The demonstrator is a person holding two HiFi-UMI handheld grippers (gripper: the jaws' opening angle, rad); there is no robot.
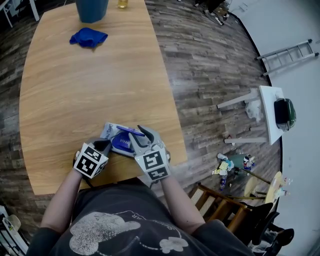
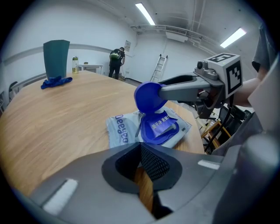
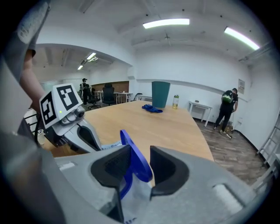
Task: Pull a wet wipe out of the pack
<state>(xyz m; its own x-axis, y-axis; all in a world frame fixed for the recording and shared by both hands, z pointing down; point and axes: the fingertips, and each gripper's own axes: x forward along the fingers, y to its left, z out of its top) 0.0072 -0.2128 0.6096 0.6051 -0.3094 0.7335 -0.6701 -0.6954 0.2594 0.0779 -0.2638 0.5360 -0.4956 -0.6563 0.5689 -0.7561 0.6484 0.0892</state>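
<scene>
**Two tools at the pack, lid raised, no wipe out yet**

Both tools work at the near edge of the counter (image 1: 90, 85), close to the person's body, where the reach is short and the view down is clear. The left tool (image 2: 142, 164) has its jaws pressed together with nothing between them. It rests just beside the near-left corner of the pack (image 2: 120, 131), probably to steady the pack against a pull, though I cannot tell whether it touches.

The pack lies flat with its printed face up, so the opening faces the person. The right tool (image 3: 138, 164) comes in from the other side and pinches the blue flip lid (image 3: 131, 157) edge-on between its pads. The lid stands tilted up off its blue frame, and holding it there keeps the hatch clear. No wipe has been drawn out. As I judge it, the task is at an early step, since the right tool must let go of the lid before it can take a wipe.

Well apart, at the far end, a crumpled blue cloth (image 1: 88, 37) lies beside a teal container (image 1: 92, 9), out of the way of the work.
</scene>
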